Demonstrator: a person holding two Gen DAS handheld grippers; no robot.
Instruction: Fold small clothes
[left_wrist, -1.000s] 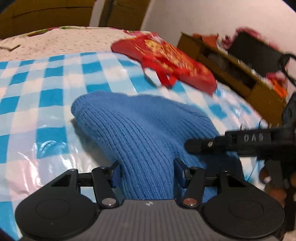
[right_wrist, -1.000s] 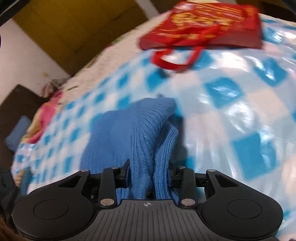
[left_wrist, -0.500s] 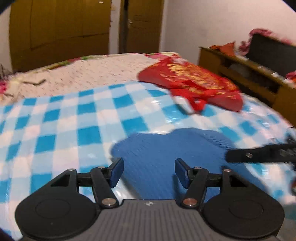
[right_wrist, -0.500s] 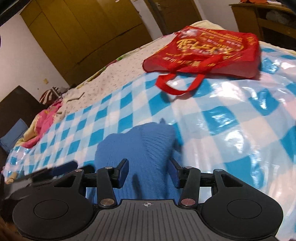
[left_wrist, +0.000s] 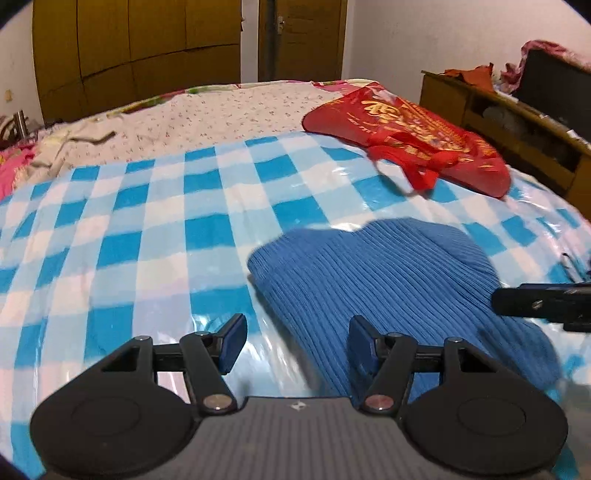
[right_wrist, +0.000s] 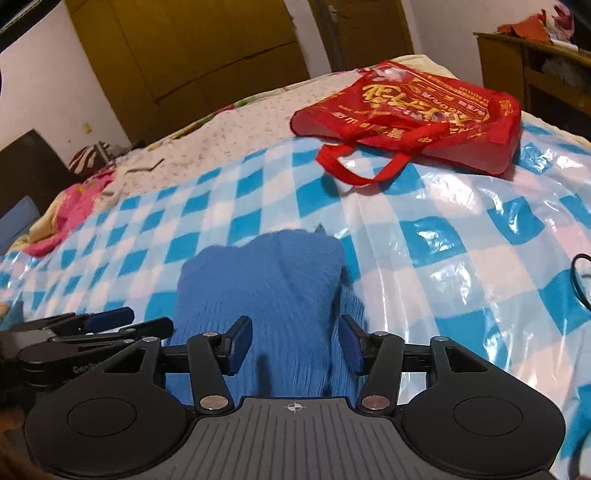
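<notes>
The left gripper (left_wrist: 293, 341) is released, nothing between its pads. The right gripper (right_wrist: 295, 343) is opening, its pads clear of the blue knit sweater (right_wrist: 266, 291) beneath them. The sweater lies folded on the blue-checked plastic sheet (left_wrist: 147, 236). Beyond the sweater lies a red tote bag (right_wrist: 410, 114).

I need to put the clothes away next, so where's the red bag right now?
The red bag lies flat on the checked sheet at the far right of both views, beyond the blue knit garment.
</notes>
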